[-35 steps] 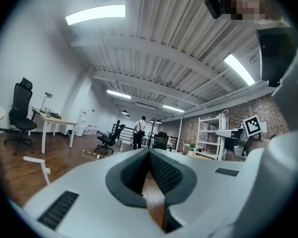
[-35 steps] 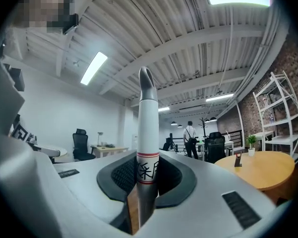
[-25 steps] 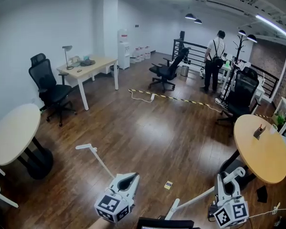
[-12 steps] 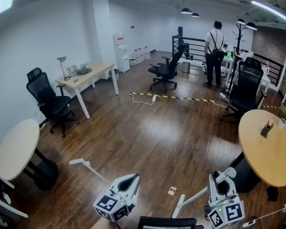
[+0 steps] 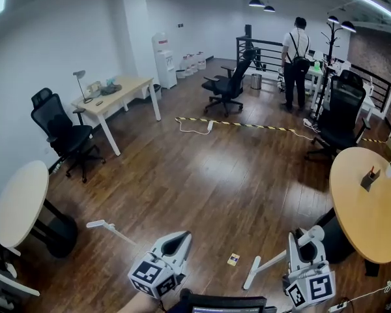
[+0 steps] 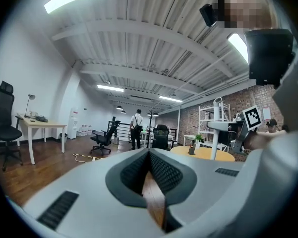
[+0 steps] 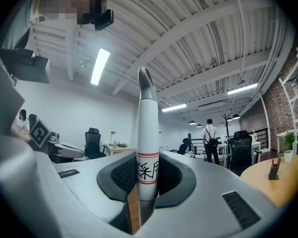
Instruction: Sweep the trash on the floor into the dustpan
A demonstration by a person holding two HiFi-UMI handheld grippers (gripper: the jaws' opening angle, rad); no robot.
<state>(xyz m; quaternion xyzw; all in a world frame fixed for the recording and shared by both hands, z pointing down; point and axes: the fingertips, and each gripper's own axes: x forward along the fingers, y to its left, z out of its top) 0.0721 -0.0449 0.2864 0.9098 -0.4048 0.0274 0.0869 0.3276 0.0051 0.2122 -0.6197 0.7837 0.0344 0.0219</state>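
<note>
Gripping a smooth white tubular handle [image 7: 148, 148], the right gripper [image 5: 294, 250] is clamped on it. The left gripper [image 5: 176, 241] has its ribbed jaws nearly together with nothing between them. Flat yellow trash [image 5: 233, 259] lies on the glossy plank floor [image 5: 202, 188] between the two grippers.

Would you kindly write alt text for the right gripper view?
The right gripper is clamped on a white cylindrical handle with red bands and black characters. Behind lie an office, a round wooden table and a standing person.

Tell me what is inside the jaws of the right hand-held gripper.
A white handle with a red-edged label, clamped upright by the right hand-held gripper. Its lower end is covered by the jaws.
</note>
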